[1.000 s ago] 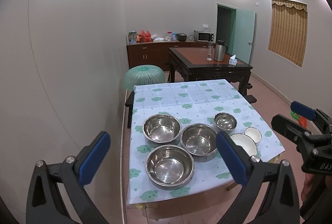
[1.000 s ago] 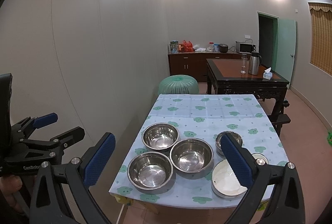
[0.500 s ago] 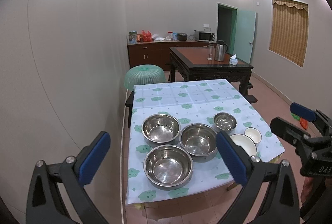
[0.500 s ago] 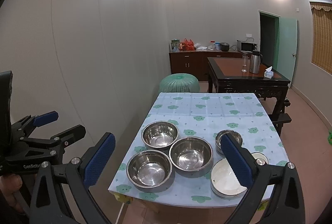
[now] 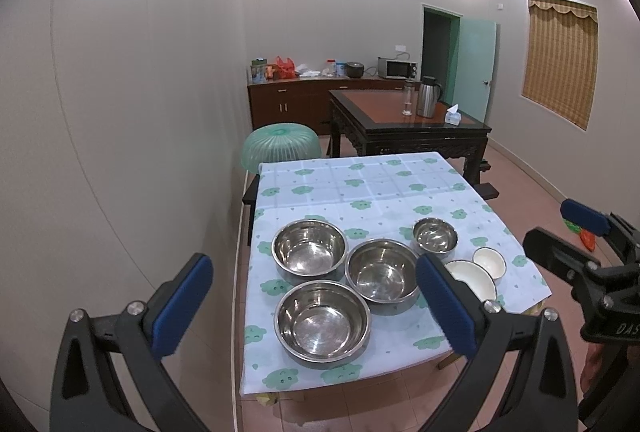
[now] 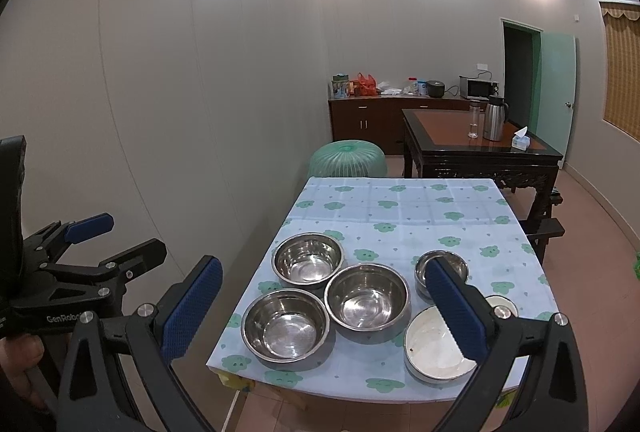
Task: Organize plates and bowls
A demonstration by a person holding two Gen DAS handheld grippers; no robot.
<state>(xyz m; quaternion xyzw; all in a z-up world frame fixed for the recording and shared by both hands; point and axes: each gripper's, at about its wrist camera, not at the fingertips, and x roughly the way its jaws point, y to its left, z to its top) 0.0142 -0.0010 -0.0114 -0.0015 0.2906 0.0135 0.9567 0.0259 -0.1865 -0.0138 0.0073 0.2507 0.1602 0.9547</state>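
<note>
Although both grippers are held well short of the counter [image 5: 360, 191], a slight advance toward it can be made out against the frames of a second ago: the bowls are seen a little lower and nearer in both wrist views, while nothing on the cloth has been shifted. The left gripper [image 5: 312, 308] is carried with its fingers spread wide and nothing between them, and the right gripper [image 6: 320, 308] is likewise held fully apart and empty. Three large steel bowls are grouped at the near end of the counter: one at the near edge [image 6: 285, 326], one behind it [image 6: 308, 259], and one to their right [image 6: 367, 296], the rims close together or touching. A small steel bowl [image 5: 435, 235] is set apart further right. Just beside it, a white plate [image 6: 434, 348] lies at the near right corner, with a small white bowl [image 5: 489, 262] close behind it; whether these two touch cannot be told. Since nothing has been nested or stacked, the task is judged to be at its very start, with the approach only under way and the first piece not yet chosen
</note>
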